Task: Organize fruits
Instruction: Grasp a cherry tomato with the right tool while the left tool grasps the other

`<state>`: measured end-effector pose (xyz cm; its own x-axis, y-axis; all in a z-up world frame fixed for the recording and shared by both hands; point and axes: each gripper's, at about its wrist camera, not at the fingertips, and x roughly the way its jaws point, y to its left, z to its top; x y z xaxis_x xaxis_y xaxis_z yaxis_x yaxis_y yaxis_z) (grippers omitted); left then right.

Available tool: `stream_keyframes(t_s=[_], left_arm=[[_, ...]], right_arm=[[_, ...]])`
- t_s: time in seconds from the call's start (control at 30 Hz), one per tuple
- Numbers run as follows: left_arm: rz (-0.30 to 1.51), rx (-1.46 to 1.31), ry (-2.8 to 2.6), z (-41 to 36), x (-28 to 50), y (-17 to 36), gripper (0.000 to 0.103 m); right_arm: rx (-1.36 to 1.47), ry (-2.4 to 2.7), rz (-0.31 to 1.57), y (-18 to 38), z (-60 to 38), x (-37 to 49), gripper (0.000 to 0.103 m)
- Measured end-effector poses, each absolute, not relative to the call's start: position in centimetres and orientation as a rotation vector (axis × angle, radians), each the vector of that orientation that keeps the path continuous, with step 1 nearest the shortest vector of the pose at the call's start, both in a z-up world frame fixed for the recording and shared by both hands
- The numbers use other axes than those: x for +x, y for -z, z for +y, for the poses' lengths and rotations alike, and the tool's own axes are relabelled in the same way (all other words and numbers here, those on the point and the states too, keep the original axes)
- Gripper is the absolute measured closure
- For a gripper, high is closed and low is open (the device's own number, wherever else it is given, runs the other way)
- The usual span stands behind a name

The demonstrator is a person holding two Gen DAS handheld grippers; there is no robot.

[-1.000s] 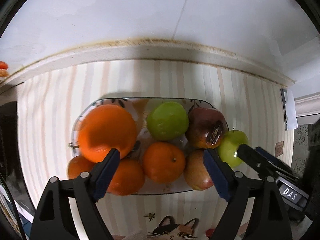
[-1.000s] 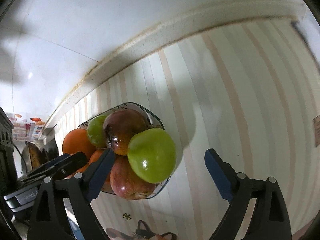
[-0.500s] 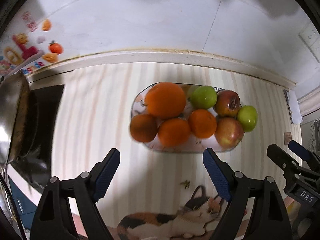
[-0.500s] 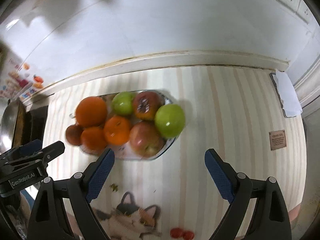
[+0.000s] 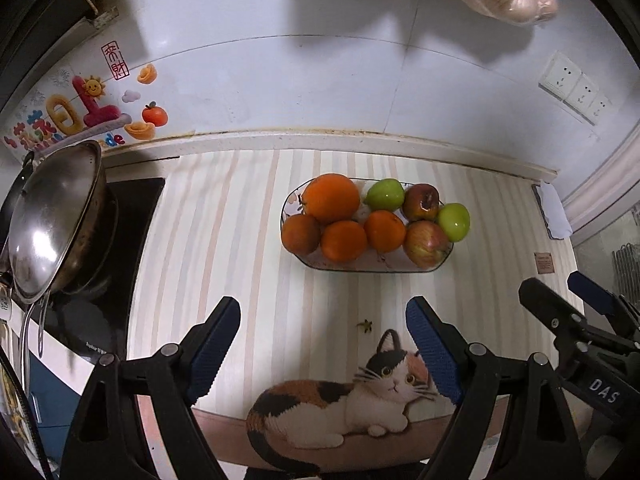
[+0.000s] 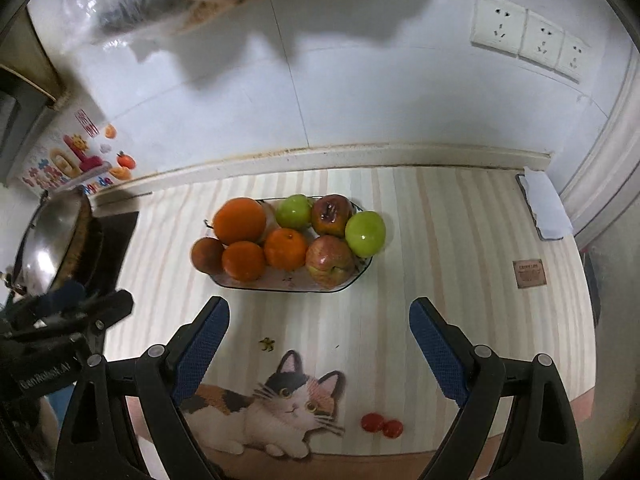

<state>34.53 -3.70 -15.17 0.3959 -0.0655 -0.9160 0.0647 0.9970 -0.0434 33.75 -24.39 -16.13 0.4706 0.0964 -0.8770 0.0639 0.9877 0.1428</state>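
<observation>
Striped counter mat (image 5: 248, 216), fruit tray (image 5: 360, 266), right gripper (image 5: 576, 300) labelled "DAS", both jaws open, empty.

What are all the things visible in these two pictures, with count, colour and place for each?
Oranges: four, orange, left part of tray.
Green apples: two, right part of tray.
Red apples: two, right part; the rear one has a dark spot.
Tray: one, dark-rimmed, on the striped mat.
Cat picture: one, printed at the mat's near edge.
Pan: one, metal, far left on the black stove.
Sockets: three, white, on the wall.
Left claw: open, empty.
Right claw: open, empty.
</observation>
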Motion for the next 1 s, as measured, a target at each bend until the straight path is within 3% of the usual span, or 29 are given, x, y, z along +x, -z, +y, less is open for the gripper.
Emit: stream_keyframes(t_s=[0.37,0.6,0.67,0.73,1.0], left_arm=[[1.113,0.017,0.087,-4.9,33.7,14.7,0.018],[1.156,0.171,0.135,-10.6,34.0,18.6,0.018],[1.191,0.246,0.171,-12.9,33.7,20.8,0.018],[1.243,0.288,0.208,-14.5,33.5,22.9,0.018],[1.493,0.384,0.259,-17.4,32.2,31.9,0.018]], right_arm=[[0.286,-0.012,1.069,15.7,-26.1,31.6,0.009],[0.365,0.118,1.174,20.5,-31.9,28.9,0.01],[0.387,0.142,1.211,22.8,-33.2,27.8,0.018],[0.404,0.152,1.264,25.5,-34.1,26.6,0.041],[0.551,0.133,1.448,36.1,-35.0,23.2,0.064]])
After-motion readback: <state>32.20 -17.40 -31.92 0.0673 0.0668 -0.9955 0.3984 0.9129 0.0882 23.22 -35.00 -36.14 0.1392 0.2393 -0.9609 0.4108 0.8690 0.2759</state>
